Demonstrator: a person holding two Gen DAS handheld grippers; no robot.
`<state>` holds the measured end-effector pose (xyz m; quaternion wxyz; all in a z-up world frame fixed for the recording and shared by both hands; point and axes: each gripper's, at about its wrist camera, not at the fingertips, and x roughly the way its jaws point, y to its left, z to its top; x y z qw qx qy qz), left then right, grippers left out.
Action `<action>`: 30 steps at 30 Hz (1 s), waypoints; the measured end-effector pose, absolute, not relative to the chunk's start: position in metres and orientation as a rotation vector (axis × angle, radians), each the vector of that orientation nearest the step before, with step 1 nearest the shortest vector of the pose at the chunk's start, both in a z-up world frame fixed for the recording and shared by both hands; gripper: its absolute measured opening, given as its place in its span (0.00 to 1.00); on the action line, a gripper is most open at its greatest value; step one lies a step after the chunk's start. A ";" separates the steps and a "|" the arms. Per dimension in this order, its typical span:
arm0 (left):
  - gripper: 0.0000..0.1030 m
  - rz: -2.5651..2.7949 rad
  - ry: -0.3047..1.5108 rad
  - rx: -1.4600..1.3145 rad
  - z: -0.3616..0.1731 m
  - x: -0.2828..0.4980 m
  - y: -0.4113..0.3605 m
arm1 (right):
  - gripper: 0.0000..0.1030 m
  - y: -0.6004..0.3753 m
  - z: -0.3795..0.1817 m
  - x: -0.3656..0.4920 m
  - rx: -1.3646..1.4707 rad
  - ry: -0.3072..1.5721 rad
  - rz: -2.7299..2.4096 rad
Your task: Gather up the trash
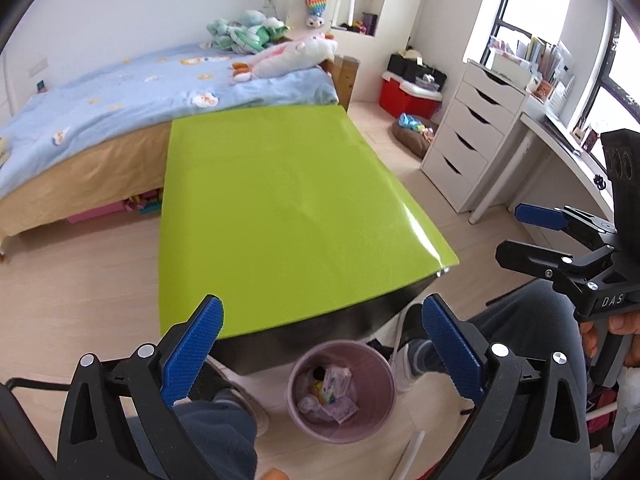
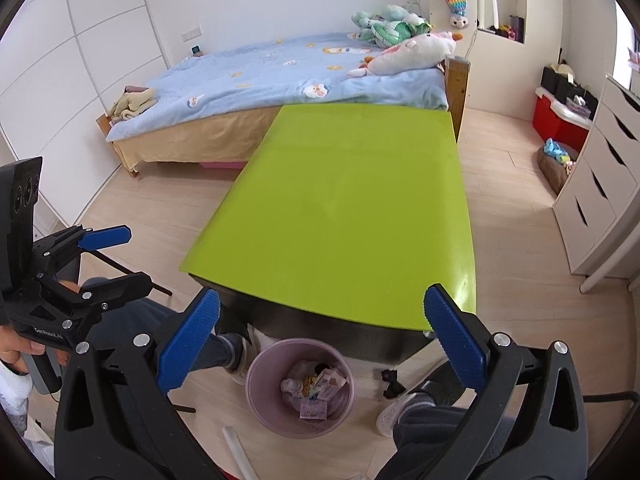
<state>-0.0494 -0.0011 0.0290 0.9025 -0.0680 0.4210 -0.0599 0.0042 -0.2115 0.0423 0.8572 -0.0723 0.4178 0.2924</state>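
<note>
Both grippers, left gripper (image 1: pixel 322 344) and right gripper (image 2: pixel 320 340), hang wide and empty above the round pink plastic bin (image 2: pixel 256 390), which holds paper scraps (image 2: pixel 314 394) beside the lime-green table (image 1: pixel 280 208). Risk, as you judge it: knocking the light bin over. Only the right view shows a white tube (image 2: pixel 238 450) clearly on the floor.

Green table (image 1: pixel 280 208) (bed (image 1: pixel 120 92) behind)

The table's (image 1: pixel 280 208) near edge hides part of the bin's (image 1: pixel 376 364) rim; its trash (image 2: pixel 316 394) is too jumbled to name.
</note>
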 end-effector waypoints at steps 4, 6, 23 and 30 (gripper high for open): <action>0.93 -0.116 0.843 -0.140 0.041 -0.042 0.004 | 0.97 -0.205 0.058 0.013 -0.160 0.839 0.608; 0.94 -0.090 0.836 -0.132 0.046 -0.038 0.006 | 0.97 -0.203 0.063 0.017 -0.158 0.828 0.611; 0.94 -0.093 0.846 -0.126 0.056 -0.027 0.005 | 0.97 -0.199 0.069 0.023 -0.163 0.815 0.617; 0.94 -0.094 0.843 -0.144 0.057 -0.027 0.007 | 0.97 -0.199 0.066 0.024 -0.163 0.823 0.619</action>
